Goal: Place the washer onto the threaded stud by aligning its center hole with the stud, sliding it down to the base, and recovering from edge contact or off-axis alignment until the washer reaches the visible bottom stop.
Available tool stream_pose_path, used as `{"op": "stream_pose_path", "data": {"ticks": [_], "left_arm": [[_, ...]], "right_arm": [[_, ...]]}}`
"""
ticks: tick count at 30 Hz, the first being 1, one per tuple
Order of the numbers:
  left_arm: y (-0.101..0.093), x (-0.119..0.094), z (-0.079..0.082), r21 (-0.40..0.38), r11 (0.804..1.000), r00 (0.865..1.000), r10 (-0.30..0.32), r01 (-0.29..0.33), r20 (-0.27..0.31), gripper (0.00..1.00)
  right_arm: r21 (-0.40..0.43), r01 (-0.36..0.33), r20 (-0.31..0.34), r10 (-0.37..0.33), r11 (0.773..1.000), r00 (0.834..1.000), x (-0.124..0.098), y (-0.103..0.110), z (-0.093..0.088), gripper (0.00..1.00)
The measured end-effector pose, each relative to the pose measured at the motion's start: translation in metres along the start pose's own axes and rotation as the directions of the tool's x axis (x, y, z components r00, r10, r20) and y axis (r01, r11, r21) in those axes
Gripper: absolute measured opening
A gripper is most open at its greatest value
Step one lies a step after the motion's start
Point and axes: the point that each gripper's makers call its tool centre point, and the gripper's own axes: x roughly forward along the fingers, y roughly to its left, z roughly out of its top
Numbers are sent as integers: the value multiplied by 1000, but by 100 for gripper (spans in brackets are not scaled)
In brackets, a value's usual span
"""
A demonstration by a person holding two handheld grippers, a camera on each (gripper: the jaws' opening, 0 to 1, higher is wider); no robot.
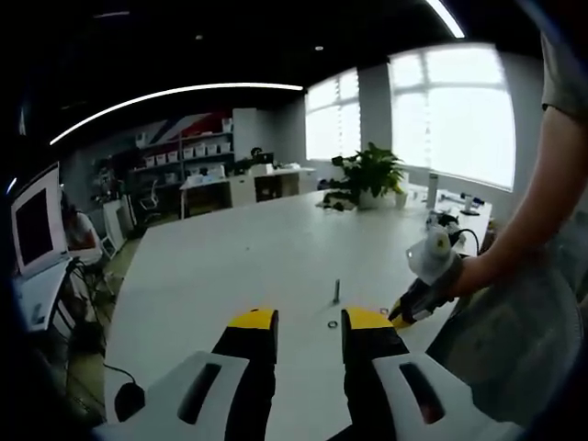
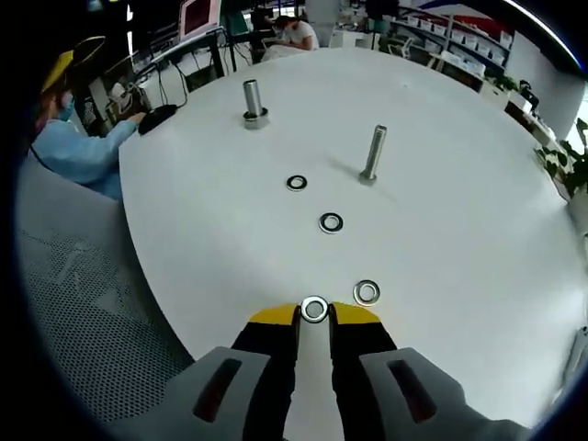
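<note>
Between the yellow tips of my right gripper point(image 2: 314, 317) sits a steel washer point(image 2: 314, 310), and the jaws are shut on it, low over the white table point(image 2: 441, 220). Ahead stands a bare threaded stud point(image 2: 372, 153). A second stud point(image 2: 252, 99), farther left, has a collar at its base. Three loose washers lie flat: one point(image 2: 367, 292) just right of the tips, one point(image 2: 331, 222) in the middle, one point(image 2: 296, 183) beyond. My left gripper point(image 1: 310, 322) is open over the table, with a stud point(image 1: 336, 290) and a washer point(image 1: 332, 324) in front of it. The right gripper point(image 1: 401, 317) enters from the right.
A person in blue point(image 2: 78, 147) sits at the table's left edge by a black mouse point(image 2: 158, 115). A mesh chair back point(image 2: 83, 303) is close at lower left. A potted plant point(image 1: 369, 175) stands at the far end, and a monitor point(image 1: 37, 225) on the left.
</note>
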Motion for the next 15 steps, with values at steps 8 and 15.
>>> {"op": "stream_pose_path", "data": {"ticks": [8,15], "left_arm": [[1,0,1,-2,1000,1000,2,-2,4,26],[2,-1,1,-6,1000,1000,4,-4,6,26]], "right_arm": [[-1,-2,-13,2,1000,1000,0,0,1,14],[-20,-3,-27,3,1000,1000,1,0,2,14]]}}
